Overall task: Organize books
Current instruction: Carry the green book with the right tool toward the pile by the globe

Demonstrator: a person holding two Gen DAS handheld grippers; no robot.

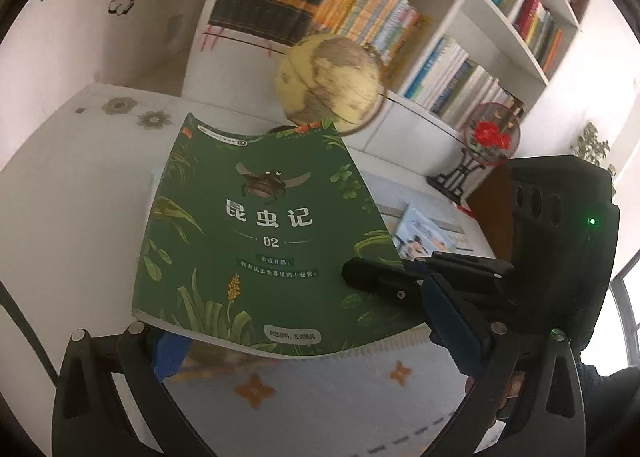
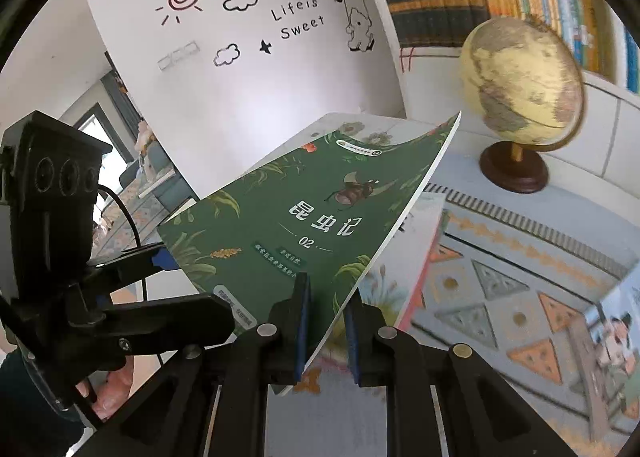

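A green paperback with a beetle on its cover (image 1: 256, 225) hangs in the air above the table, slightly bowed. My right gripper (image 2: 326, 321) is shut on the green paperback (image 2: 320, 217) at its lower right edge, which runs between the blue pads. In the left wrist view the right gripper (image 1: 376, 281) clamps that same edge. My left gripper (image 1: 304, 317) stands wide open around the book's bottom edge. Its left pad (image 1: 172, 353) sits under the lower left corner, and its right pad (image 1: 452, 317) stands just past the right corner.
A yellowed globe (image 2: 520, 85) on a dark wooden foot stands behind the book. White bookshelves (image 1: 460, 17) full of upright books rise beyond it. A red flower fan ornament (image 1: 490, 135) stands at the right. More picture books (image 2: 612, 337) lie on the patterned table mat (image 2: 500, 277).
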